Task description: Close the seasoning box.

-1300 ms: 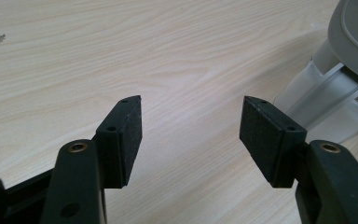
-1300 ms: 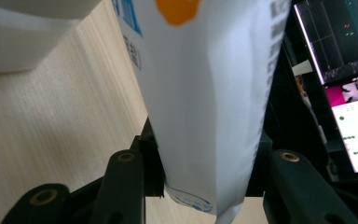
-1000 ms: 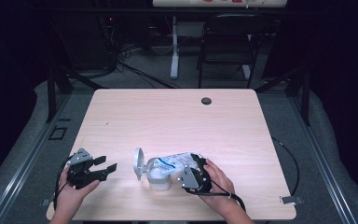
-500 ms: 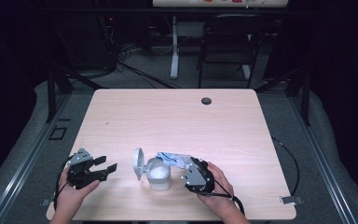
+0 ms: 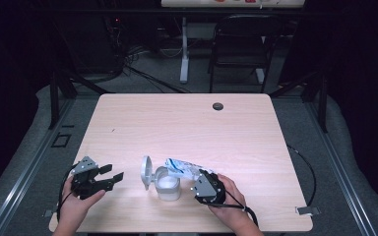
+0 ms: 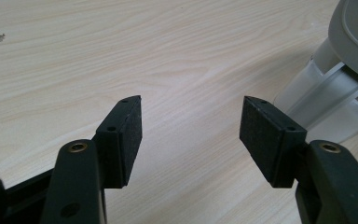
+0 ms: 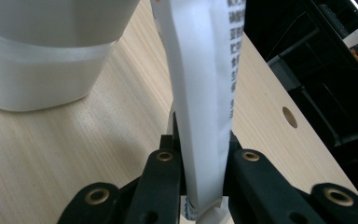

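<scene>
right gripper (image 5: 195,178): your jaws have just been closing and now clamp a white packet (image 7: 204,100), pads pressed flat against both its sides
packet: in the right gripper view it stands on edge between the pads and runs away from the camera, printed text down its right face; in the high view it shows white with blue print (image 5: 181,167), sticking out of the gripper toward the tub
right hand (image 5: 229,196): you hold the gripper at the near edge of the table, just right of the tub
tub (image 5: 167,184): white, open, upright on the table, just beside the packet's free end; can't tell if they touch
lid (image 5: 146,172): round, grey-white, hinged up on the tub's left side, standing about on edge
left gripper (image 5: 112,178): jaws apart, nothing between the pads (image 6: 129,135), bare wood under the gap
left hand (image 5: 76,201): you hold it near the left front corner, jaws pointing right toward the tub, well short of it
table (image 5: 187,123): light wood, with a small dark round hole (image 5: 218,106) near the far edge
</scene>
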Tool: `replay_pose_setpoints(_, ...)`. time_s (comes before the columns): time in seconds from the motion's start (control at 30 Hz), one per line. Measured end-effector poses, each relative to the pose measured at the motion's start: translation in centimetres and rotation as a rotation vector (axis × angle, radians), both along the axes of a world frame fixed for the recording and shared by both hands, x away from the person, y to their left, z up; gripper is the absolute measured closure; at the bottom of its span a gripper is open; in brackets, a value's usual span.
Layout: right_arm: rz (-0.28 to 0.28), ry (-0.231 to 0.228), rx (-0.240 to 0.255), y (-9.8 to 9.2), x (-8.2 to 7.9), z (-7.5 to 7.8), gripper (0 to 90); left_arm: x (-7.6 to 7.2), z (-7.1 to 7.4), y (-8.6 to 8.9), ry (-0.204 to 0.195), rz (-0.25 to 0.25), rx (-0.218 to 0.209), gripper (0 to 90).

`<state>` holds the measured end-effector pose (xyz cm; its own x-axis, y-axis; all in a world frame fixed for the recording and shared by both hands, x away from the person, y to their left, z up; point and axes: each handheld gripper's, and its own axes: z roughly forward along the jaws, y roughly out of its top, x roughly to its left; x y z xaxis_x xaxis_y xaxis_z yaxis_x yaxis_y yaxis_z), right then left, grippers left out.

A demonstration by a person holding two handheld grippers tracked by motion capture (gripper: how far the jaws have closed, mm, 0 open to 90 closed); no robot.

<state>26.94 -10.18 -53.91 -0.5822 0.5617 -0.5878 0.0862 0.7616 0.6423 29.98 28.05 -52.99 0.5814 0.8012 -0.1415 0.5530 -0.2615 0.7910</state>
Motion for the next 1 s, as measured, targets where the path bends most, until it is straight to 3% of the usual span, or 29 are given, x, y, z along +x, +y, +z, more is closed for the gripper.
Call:
replay_pose_setpoints(0.17, -0.004, 0.006, 0.048, -0.2, 0.0, 0.2, 88.7, 0.0, 0.0, 0.0, 0.0, 0.0, 0.0, 39.4)
replay_pose_setpoints(0.5, -0.028, 0.071, 0.187, -1.0, 0.4, 0.7, 89.9, 0.0, -0.1, 0.0, -0.003, 0.001, -0.003, 39.4)
replay_pose_setpoints(0.7, -0.062, 0.104, 0.281, -1.8, 0.8, 0.6, 90.0, 0.0, -0.1, 0.0, -0.002, 0.001, -0.004, 39.4)
replay_pose_setpoints(1.0, -0.123, 0.126, 0.367, -3.0, 1.3, 0.3, 89.9, 0.0, -0.1, 0.0, -0.002, 0.002, -0.001, 39.5)
